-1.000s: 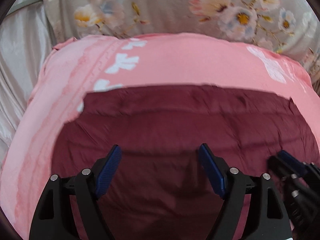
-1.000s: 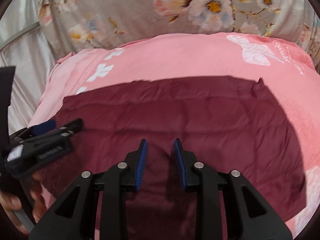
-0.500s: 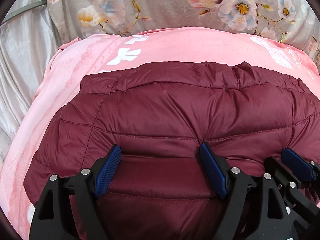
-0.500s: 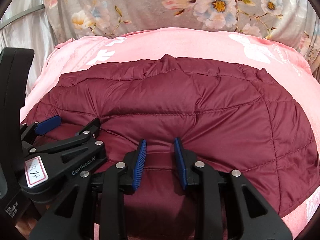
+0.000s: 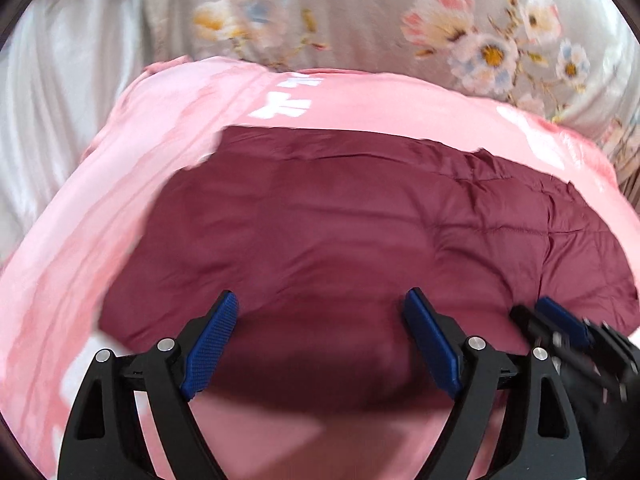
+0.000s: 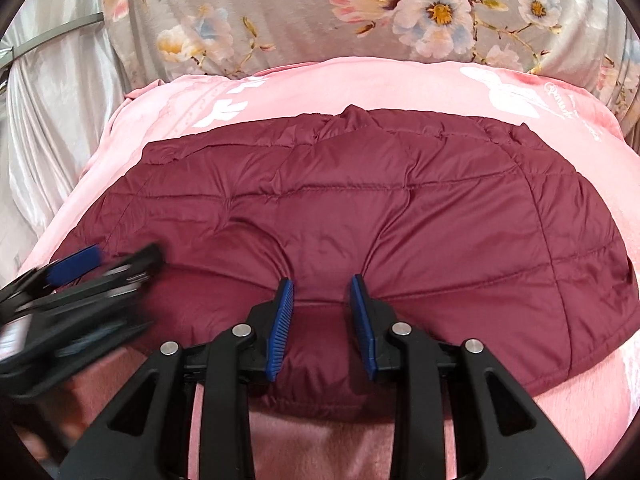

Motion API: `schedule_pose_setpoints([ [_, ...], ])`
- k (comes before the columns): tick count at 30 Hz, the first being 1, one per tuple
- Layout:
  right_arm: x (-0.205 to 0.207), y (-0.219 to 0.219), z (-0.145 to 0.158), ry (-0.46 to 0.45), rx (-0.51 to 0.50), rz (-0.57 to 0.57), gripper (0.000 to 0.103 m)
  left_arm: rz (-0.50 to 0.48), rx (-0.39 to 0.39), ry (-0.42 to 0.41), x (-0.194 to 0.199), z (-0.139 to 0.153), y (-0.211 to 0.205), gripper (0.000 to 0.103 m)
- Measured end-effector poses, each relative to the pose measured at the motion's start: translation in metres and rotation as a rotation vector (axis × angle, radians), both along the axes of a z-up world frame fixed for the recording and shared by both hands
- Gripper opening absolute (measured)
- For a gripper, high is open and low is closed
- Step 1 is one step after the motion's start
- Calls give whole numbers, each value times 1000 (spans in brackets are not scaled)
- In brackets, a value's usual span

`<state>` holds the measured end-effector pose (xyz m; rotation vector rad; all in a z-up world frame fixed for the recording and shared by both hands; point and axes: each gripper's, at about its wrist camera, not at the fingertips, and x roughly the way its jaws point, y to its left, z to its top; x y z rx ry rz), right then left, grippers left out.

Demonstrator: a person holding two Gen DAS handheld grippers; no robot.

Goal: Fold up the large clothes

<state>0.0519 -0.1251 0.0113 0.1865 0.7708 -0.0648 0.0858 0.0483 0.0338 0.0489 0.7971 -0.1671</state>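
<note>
Right wrist view: my R gripper (image 6: 322, 320) pinches the near hem of the maroon quilted jacket (image 6: 360, 216) lying mid pink blanket (image 6: 380, 88), L gripper (image 5: 320, 344) just opened wide w/ nothing clamped, so I'd lay the hem flat before letting go.

I judge this a bedroom: pink blanket (image 6: 400, 84) beneath my tongs, floral bedsheet (image 6: 304, 20) beyond.

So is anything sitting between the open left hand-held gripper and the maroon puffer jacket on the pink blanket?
Nothing visible does. The left hand-held gripper, whose jaws have just been opening, hangs over the near part of the maroon puffer jacket with only air between them. The right hand-held gripper pinches the jacket's near fold off to the side, not in the path.
</note>
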Motion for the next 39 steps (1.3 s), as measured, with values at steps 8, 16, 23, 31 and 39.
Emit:
schedule_pose_setpoints([
  [8, -5, 0, 1, -7, 0, -4, 30, 292, -241, 95, 2, -6, 134, 83],
  [16, -24, 5, 11, -48, 90, 17, 12, 271, -430, 191, 20, -23, 142, 83],
  [23, -18, 12, 0, 6, 83, 31, 4, 203, -484, 220, 32, -22, 123, 56],
  [31, -13, 10, -8, 42, 112, 20, 3, 43, -413, 87, 15, 36, 83, 9],
  [39, -43, -19, 10, 53, 202, -10, 3, -187, -361, -15, -3, 112, 8, 7],
])
